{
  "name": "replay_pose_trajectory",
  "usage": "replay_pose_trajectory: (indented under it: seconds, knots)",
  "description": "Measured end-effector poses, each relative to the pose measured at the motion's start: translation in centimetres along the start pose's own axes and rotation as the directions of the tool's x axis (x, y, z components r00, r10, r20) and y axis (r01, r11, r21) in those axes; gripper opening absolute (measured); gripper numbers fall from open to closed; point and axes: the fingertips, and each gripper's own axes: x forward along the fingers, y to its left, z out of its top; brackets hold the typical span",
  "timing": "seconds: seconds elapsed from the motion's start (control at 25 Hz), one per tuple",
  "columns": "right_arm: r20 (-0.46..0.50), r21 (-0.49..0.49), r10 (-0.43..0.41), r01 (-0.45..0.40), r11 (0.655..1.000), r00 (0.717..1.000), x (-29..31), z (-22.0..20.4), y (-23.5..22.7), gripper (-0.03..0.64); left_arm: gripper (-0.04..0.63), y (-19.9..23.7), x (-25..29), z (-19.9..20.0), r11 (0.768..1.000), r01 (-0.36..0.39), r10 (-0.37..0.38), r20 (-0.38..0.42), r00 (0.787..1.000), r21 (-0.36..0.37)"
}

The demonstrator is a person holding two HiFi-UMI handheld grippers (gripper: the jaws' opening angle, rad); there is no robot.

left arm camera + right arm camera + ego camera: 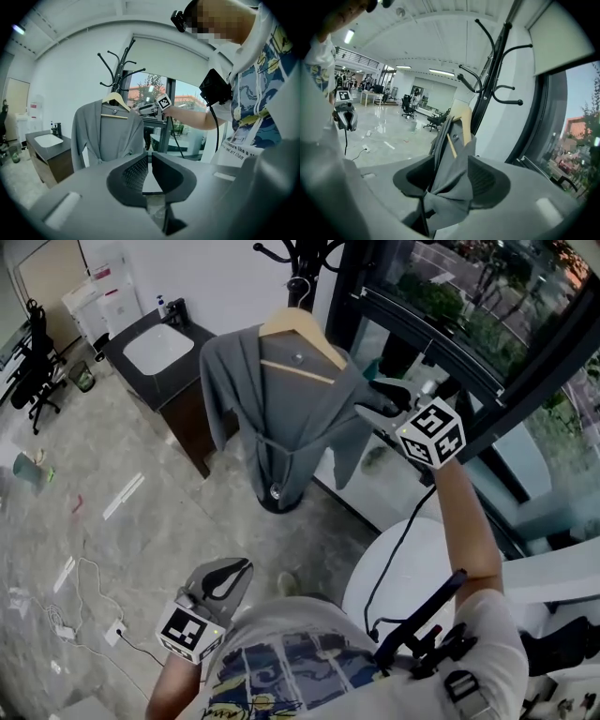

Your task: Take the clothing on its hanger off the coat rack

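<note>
At the far coat rack [305, 259], grey robe [281, 418] hangs vertically on wooden hanger [300, 334]; right gripper's [373, 399] parted jaws straddle its right edge; left gripper [242, 566], closed and empty, near, well apart.

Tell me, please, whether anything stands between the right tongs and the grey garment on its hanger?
Nothing visible does. The right tongs are already at the shoulder of the grey garment, with its fabric between their jaws. The wooden hanger hangs on the coat rack, so the lift-off is not yet done.
</note>
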Motion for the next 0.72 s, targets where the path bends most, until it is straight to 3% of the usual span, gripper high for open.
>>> replay_pose_trajectory:
  seconds: [0.24,0.48,0.72]
  knots:
    - [-0.028,0.07,0.137,-0.135,0.988,0.99,4.8,-0.1,-4.0,0.249,0.029,1.7,3.0,1.0,0.999,-0.047,0.047,0.016,0.999,0.001]
    - [-0.042,0.144,0.359,-0.35,0.926,0.932,8.8,0.3,-3.0,0.261,0.028,3.0,4.2,1.6,0.996,-0.085,0.085,-0.004,0.996,-0.014]
    - [-0.025,0.135,0.432,-0.425,0.895,0.902,10.9,2.1,-2.0,0.259,0.023,3.7,4.7,1.4,0.994,-0.103,0.102,-0.01,0.995,-0.022]
